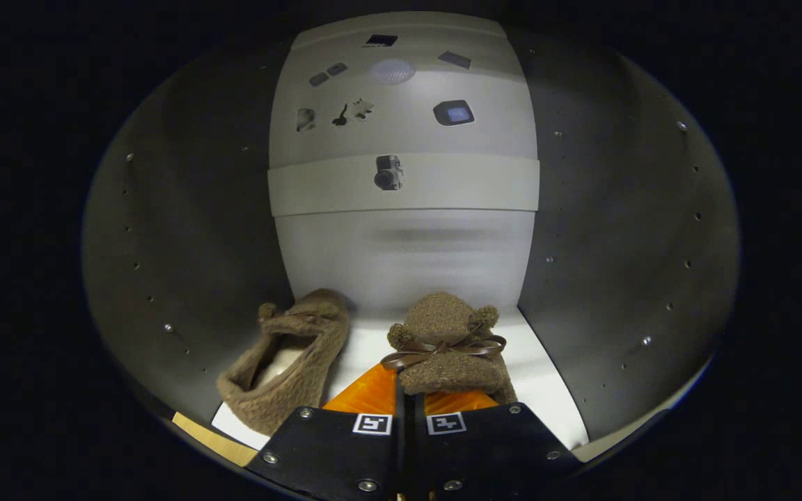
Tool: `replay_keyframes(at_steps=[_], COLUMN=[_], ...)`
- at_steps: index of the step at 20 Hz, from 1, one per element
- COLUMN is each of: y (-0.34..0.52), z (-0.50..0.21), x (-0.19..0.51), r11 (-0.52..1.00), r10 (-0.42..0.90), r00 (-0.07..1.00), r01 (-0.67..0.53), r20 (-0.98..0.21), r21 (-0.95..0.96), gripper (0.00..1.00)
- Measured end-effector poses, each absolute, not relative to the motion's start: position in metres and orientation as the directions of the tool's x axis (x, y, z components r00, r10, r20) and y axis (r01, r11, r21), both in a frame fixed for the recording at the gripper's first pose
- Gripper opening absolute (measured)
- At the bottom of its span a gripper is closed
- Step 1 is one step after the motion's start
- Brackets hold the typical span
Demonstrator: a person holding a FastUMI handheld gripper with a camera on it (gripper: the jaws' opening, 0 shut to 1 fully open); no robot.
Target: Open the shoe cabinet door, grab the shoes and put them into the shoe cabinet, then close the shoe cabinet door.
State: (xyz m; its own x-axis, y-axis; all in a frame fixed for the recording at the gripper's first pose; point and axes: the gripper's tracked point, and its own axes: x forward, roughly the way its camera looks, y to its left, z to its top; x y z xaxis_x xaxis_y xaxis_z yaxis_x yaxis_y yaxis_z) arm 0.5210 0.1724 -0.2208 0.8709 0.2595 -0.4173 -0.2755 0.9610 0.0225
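A: What lies leftmost in the shoe cabinet (185, 229)?
B: A fuzzy brown slipper (289, 362) on the white shelf floor (547, 390).
A: And rightward?
B: The gripper (408, 396), fingers pinched together on a second fuzzy slipper (450, 341) with a ribbon bow. No readable writing.

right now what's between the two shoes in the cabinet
Nothing: in the gripper view only a bare strip of the white shelf separates the shoe on the shelf from the bow shoe, which the jaws hold.

White cabinet shelf (547, 376) — two furry brown shoes (289, 369) apparently resting on it.
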Motion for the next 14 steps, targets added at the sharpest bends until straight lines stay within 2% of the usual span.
replay_keyframes(at_steps=[7,12,13,14], y=[0.178,0.179,0.178,0.178], z=[-0.231,-0.243,-0.245,-0.247], x=[0.559,0.553,0.55,0.544], r11=[0.962,0.965,0.965,0.965], r10=[0.253,0.228,0.216,0.206], r00=[0.867,0.86,0.856,0.848], r01=[-0.273,-0.263,-0.26,-0.259], r20=[-0.43,-0.455,-0.47,-0.488], r21=[0.017,-0.013,-0.032,-0.043], gripper=[0.08,0.22,0.27,0.36])
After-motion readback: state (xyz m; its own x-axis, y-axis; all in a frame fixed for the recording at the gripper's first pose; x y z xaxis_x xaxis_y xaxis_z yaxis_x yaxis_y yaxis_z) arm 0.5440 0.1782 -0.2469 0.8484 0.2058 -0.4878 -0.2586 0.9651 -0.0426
